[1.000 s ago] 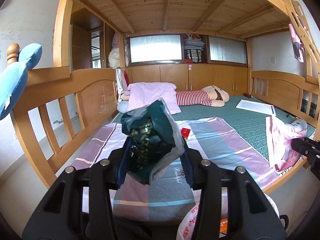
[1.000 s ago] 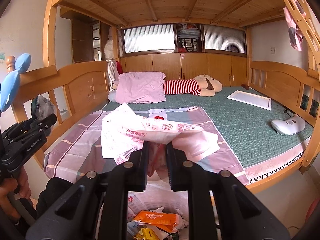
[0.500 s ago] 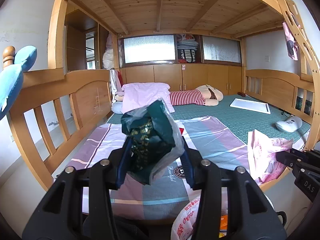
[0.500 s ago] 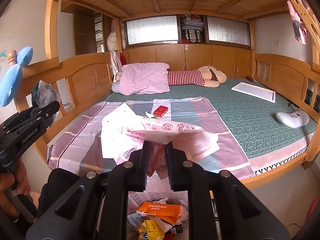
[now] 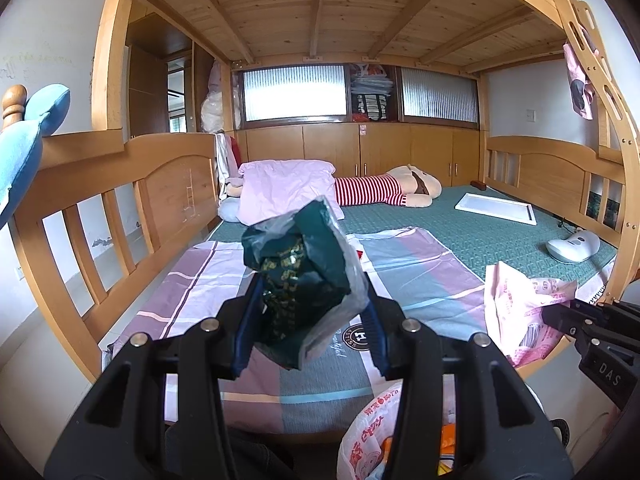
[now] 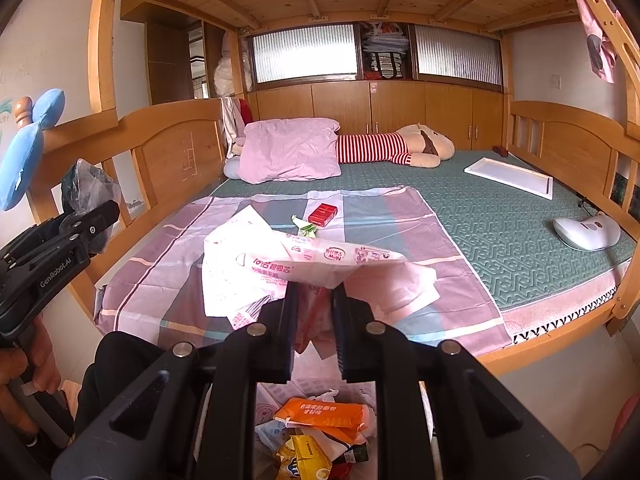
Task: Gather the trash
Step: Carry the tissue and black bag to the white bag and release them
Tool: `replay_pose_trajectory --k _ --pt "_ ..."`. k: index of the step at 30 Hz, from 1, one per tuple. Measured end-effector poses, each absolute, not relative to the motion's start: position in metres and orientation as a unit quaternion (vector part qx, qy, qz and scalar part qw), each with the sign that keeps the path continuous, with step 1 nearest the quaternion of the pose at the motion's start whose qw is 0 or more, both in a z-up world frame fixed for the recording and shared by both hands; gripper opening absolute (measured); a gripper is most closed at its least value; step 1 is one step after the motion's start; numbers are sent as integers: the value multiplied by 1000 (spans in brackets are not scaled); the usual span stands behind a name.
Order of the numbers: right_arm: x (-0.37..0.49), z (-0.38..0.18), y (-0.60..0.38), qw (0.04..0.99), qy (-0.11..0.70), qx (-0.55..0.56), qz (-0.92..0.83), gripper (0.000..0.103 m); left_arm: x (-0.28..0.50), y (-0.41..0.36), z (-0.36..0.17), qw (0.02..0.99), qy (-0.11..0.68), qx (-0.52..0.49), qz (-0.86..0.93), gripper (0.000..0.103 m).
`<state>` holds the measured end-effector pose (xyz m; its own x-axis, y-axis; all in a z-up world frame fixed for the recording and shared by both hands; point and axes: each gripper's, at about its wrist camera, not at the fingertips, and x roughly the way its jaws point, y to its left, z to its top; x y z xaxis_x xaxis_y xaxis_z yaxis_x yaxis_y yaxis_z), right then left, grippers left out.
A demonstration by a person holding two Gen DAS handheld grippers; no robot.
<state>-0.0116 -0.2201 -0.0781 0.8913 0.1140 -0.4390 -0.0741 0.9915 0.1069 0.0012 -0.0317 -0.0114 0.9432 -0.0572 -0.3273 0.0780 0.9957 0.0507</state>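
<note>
- Trash lies in an open bag (image 6: 320,436) on the floor below the right tool (image 6: 314,300), with an orange packet (image 6: 320,416) on top.
- Right tool is closed tight on a pink and white wrapper (image 6: 316,260), held above the bag.
- Left tool (image 5: 308,320) stands partly open and grips a dark green bag (image 5: 300,276) wrapped in clear film between its blue pads.
- Bed (image 6: 500,232) is beyond the tools; on its striped sheet (image 6: 168,272) lie a red box (image 6: 322,214) and a small green and white scrap (image 6: 304,227) just beside it.
- Pink pillow (image 6: 290,148) and a striped plush toy (image 6: 396,148) lie at the far end.
</note>
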Motion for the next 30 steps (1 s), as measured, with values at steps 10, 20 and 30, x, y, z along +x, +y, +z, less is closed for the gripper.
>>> replay_pose_trajectory --k 10,20,30 --pt "6 -149 -223 928 363 52 66 19 11 -38 -31 973 215 24 -77 47" --pt "0 -140 -250 932 347 102 33 36 22 -44 -53 960 256 21 -110 47" --pt "-10 -122 -274 947 301 111 -24 36 29 -81 -103 910 351 45 -217 47"
